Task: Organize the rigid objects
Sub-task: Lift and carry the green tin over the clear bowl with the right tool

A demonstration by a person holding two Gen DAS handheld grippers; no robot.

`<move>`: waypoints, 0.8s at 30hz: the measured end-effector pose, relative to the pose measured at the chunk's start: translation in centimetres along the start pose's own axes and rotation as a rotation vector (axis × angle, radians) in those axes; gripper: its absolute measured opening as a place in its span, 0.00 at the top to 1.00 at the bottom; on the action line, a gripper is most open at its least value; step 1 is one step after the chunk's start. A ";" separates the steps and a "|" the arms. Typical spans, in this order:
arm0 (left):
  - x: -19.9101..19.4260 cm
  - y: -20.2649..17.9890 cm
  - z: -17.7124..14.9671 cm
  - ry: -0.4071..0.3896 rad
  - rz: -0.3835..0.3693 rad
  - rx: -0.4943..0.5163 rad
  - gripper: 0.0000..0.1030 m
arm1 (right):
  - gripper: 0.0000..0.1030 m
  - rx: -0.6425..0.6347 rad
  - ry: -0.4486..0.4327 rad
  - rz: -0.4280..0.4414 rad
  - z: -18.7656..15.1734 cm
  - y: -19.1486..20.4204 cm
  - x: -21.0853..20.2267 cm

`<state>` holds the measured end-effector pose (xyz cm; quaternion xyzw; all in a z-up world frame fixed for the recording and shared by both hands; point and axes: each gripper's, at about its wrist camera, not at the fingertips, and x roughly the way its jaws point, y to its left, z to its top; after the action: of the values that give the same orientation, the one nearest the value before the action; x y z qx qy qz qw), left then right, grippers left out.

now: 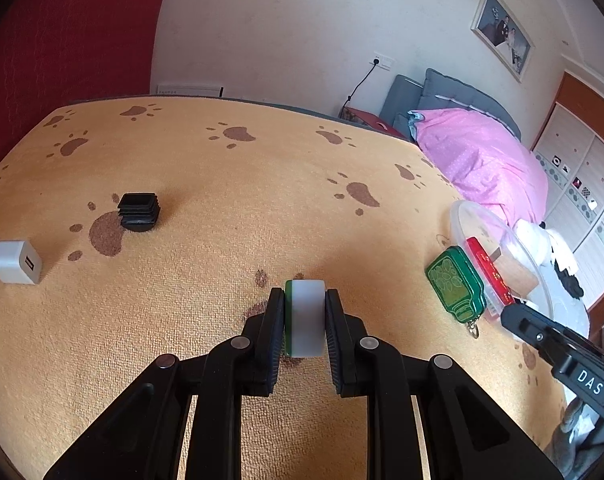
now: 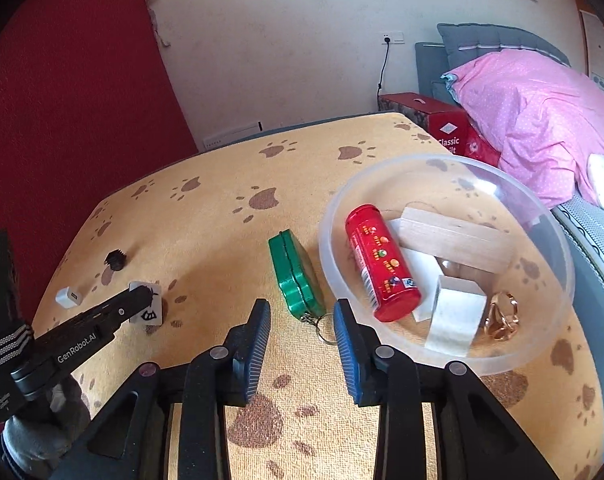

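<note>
Left gripper (image 1: 304,320) clamped on a white-and-green tile (image 1: 305,316); right gripper (image 2: 302,330) parted, empty, green tin (image 2: 296,278) just ahead, bowl (image 2: 542,216) to its right.

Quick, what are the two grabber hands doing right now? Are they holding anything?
Left gripper: shut on the white and green tile.
Right gripper: open, holding nothing; the green tin's keyring lies between its fingers.
</note>
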<state>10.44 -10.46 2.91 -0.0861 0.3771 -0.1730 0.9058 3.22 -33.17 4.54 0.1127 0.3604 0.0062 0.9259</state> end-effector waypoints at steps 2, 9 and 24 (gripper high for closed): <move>0.0 0.0 0.0 0.000 -0.001 0.001 0.80 | 0.61 -0.017 -0.007 -0.004 0.1 0.4 0.3; 0.1 0.1 0.1 0.003 0.000 -0.005 0.80 | 0.61 -0.051 0.035 0.030 0.1 1.6 2.2; 0.0 0.5 0.0 0.008 0.007 -0.018 0.79 | 0.39 0.006 0.052 0.040 0.2 1.5 3.2</move>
<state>10.58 -10.00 2.81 -0.0921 0.3823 -0.1668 0.9042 5.84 -31.48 2.89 0.1227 0.3820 0.0265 0.9156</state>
